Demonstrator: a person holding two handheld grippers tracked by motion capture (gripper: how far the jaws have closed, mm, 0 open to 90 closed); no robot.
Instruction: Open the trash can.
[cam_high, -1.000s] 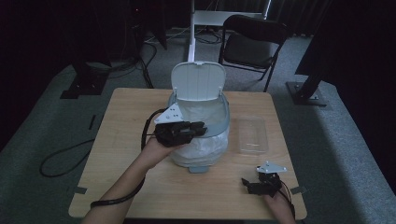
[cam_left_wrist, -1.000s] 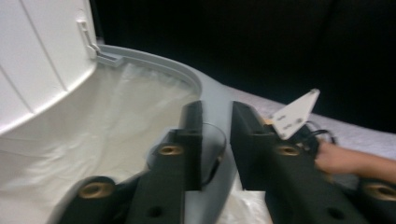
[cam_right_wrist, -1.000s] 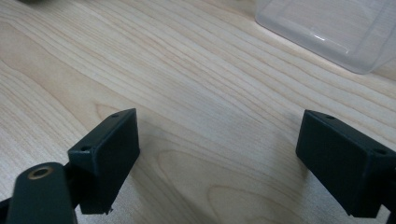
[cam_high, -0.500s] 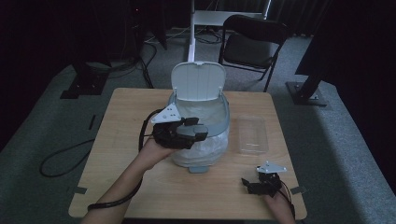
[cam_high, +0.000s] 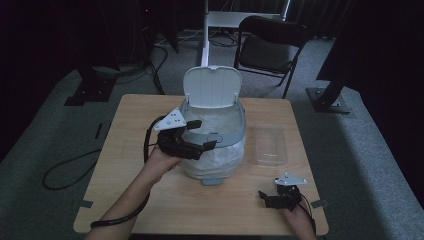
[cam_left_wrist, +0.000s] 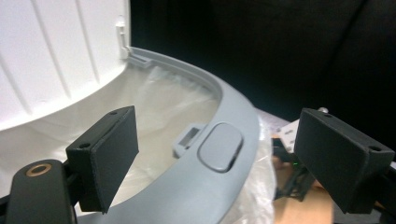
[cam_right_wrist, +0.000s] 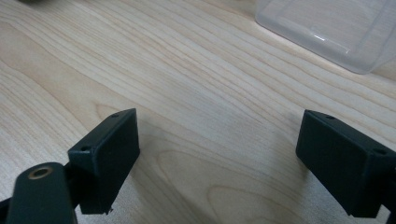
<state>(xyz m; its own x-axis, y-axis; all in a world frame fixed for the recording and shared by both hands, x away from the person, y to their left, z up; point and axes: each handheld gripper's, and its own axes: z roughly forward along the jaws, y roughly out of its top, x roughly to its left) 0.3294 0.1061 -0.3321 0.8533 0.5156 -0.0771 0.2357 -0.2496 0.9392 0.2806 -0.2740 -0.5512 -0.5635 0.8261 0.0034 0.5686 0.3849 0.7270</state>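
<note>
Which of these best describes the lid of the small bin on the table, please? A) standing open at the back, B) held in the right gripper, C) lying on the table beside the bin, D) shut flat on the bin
A: the white lid stands upright at the back of the bin, whose bag-lined inside lies open.

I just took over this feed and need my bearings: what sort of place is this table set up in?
Likely a studio or lab recording space, not a home. A light wooden table stands alone on grey carpet, with a black folding chair behind it, black stand bases and loose cables on the floor, all against a dark backdrop.
</note>
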